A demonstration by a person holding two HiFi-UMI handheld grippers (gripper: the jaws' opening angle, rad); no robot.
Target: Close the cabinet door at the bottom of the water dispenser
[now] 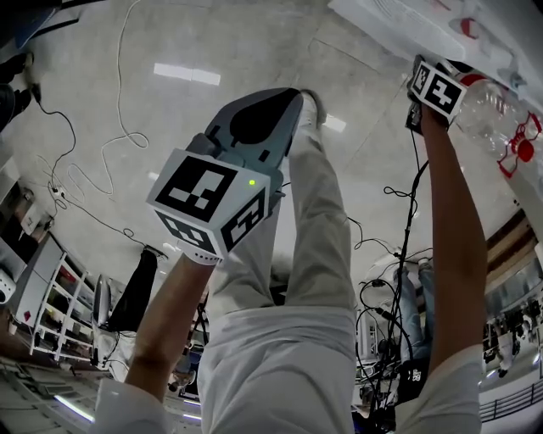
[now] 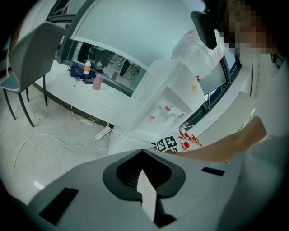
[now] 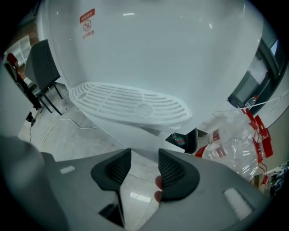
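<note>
The white water dispenser point(image 3: 149, 45) fills the right gripper view, its slotted drip tray point(image 3: 131, 106) jutting out. Below the tray a white panel, seemingly the cabinet door point(image 3: 128, 134), stands slightly ajar, with a dark gap point(image 3: 189, 140) at its right edge. My right gripper point(image 3: 140, 169) is open just in front of that panel, with nothing between its pads. In the head view it point(image 1: 437, 89) is at the upper right beside the dispenser point(image 1: 399, 25). My left gripper point(image 1: 259, 119) hangs over the floor, away from the dispenser, and its jaws point(image 2: 143, 171) look shut and empty.
Crumpled clear bottles with red labels point(image 3: 235, 144) lie right of the cabinet, close to my right gripper. A grey chair point(image 3: 43, 67) stands left of the dispenser. Cables point(image 1: 85, 161) trail across the floor. The person's legs point(image 1: 314, 254) are below me.
</note>
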